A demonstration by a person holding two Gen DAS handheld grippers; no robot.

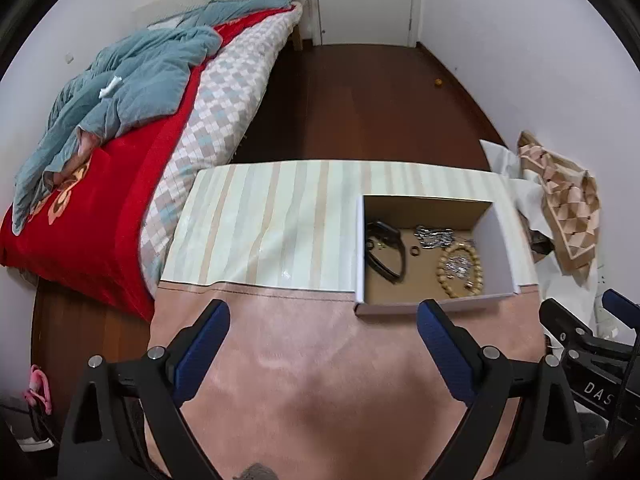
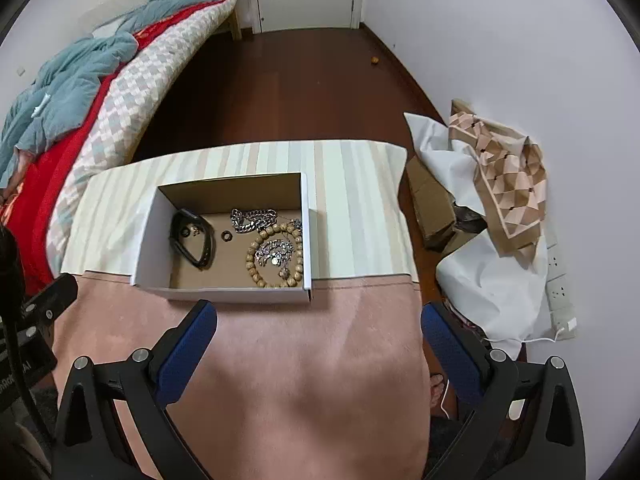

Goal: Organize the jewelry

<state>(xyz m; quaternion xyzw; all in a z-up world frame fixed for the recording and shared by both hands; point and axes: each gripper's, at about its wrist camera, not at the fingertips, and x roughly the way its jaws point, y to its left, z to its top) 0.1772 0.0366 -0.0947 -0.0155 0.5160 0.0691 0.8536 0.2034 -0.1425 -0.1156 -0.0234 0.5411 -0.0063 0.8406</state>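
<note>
Jewelry box (image 1: 496, 232) beyond tongs (image 1: 324, 334) (spread, empty)

Box (image 2: 224, 294): matt cardboard, white outside, raw brown inside. Chain (image 2: 252, 220): shiny metal. Bead bracelet (image 2: 276, 256): wood-look, satin. Band (image 2: 192, 244): matt black, looks like rubber. Counter (image 2: 280, 360): soft pink suede-like cloth, glossy striped sheet (image 2: 360, 208) behind. Claw pads (image 2: 180, 356): textured blue.

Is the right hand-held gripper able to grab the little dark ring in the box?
Probably yes. The right hand-held gripper is open and empty, the white cardboard box has no lid, and the small dark ring lies apart from the other jewelry.
</note>
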